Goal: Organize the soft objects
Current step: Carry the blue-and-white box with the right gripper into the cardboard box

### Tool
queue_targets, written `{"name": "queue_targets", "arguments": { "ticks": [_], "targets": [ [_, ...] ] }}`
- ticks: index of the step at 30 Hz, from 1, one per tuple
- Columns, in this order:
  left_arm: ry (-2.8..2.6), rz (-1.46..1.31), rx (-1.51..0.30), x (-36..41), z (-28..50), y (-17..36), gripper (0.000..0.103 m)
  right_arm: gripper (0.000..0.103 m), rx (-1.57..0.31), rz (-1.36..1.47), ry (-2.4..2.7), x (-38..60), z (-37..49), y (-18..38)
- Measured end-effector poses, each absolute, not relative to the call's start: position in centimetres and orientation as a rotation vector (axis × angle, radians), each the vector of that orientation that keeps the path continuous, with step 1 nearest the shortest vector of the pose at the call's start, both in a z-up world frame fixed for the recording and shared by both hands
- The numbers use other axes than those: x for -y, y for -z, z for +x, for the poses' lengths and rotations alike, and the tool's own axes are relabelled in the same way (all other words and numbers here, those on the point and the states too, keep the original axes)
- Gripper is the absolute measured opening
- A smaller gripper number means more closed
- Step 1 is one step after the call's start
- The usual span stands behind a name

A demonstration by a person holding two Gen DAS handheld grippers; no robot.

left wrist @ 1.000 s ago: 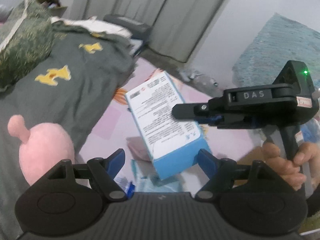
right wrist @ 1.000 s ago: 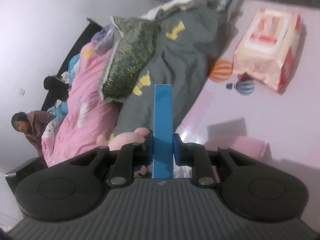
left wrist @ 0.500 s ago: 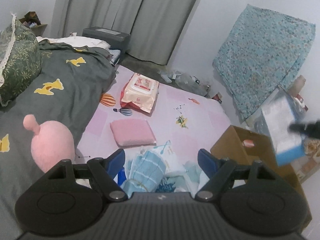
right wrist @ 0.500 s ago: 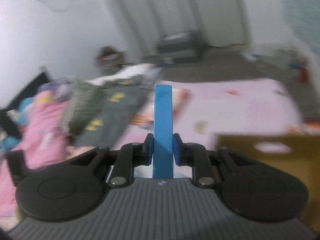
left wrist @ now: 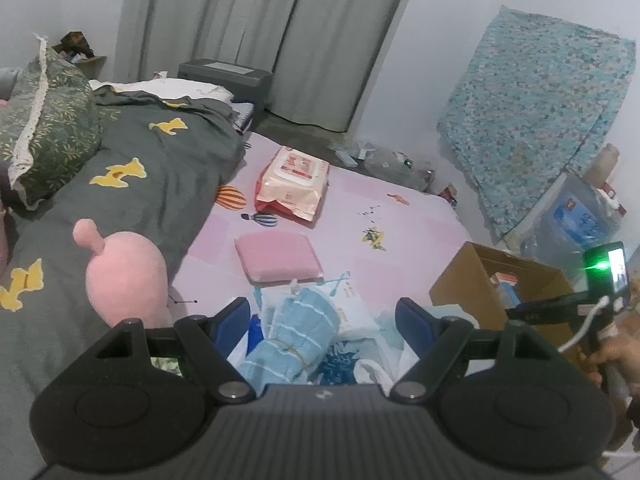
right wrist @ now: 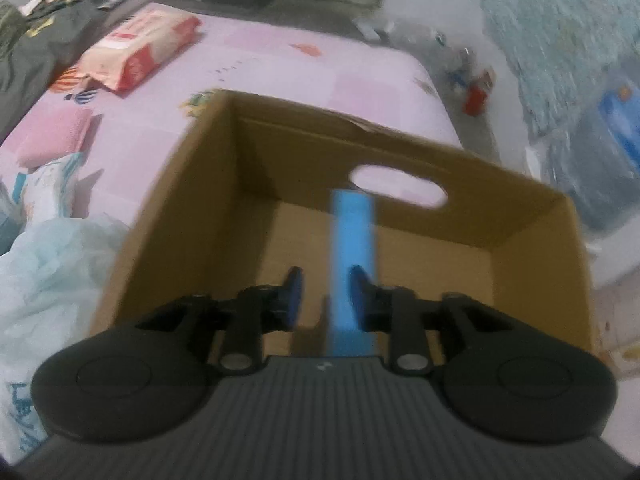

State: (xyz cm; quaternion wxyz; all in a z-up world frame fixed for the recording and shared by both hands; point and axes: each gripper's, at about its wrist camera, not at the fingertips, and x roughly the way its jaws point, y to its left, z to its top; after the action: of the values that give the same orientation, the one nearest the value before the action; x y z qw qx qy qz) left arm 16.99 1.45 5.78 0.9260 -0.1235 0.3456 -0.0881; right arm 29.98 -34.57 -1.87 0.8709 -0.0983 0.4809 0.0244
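In the right wrist view my right gripper (right wrist: 326, 280) points down into an open cardboard box (right wrist: 192, 184). Its jaws are opening. A flat blue carton (right wrist: 354, 240) stands on edge between them; the left pad is clear of it and the carton leans by the right pad. My left gripper (left wrist: 322, 312) is open and holds nothing. It hovers over a rolled blue towel (left wrist: 296, 332) in a heap of packets. A pink plush (left wrist: 124, 272) lies at its left, a pink cushion (left wrist: 278, 256) just beyond.
A pack of wipes (left wrist: 294, 180) lies farther up the pink sheet. A grey quilt (left wrist: 152, 168) and a green pillow (left wrist: 44, 120) cover the left side. The cardboard box (left wrist: 460, 280) sits at the bed's right edge, with a hand (left wrist: 616, 352) beside it.
My right gripper swung from the bed side to over the cardboard box and tipped downward. Its jaws, shut on the blue carton before, have parted. The left gripper drifted slightly and stays open.
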Motion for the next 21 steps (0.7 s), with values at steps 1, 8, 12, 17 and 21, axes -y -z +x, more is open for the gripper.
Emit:
{"name": "queue_targets", "arguments": {
  "ticks": [1,8,12,17,21],
  "targets": [
    [0.178,-0.253,-0.711,-1.5,17.1,-5.7,0.081,0.039,-1.006,-0.160,-0.088,34.5,29.7,1.7],
    [0.201,-0.250,-0.726,-0.7,17.7,-5.3,0.081,0.043,-0.977,0.229,-0.193,38.5,28.4,0.1],
    [0.203,-0.247,-0.729,-0.6,17.8,-5.1,0.081,0.043,-0.900,0.338,-0.115,41.6,28.4,-1.2],
    [0.200,-0.251,-0.731,-0.5,17.9,-5.0,0.081,0.044,-0.935,0.465,0.040,45.5,30.3,0.9],
    [0.198,-0.247,-0.736,-0.4,17.9,-4.9,0.081,0.045,-1.029,0.589,0.003,45.8,30.8,4.1]
  ]
}}
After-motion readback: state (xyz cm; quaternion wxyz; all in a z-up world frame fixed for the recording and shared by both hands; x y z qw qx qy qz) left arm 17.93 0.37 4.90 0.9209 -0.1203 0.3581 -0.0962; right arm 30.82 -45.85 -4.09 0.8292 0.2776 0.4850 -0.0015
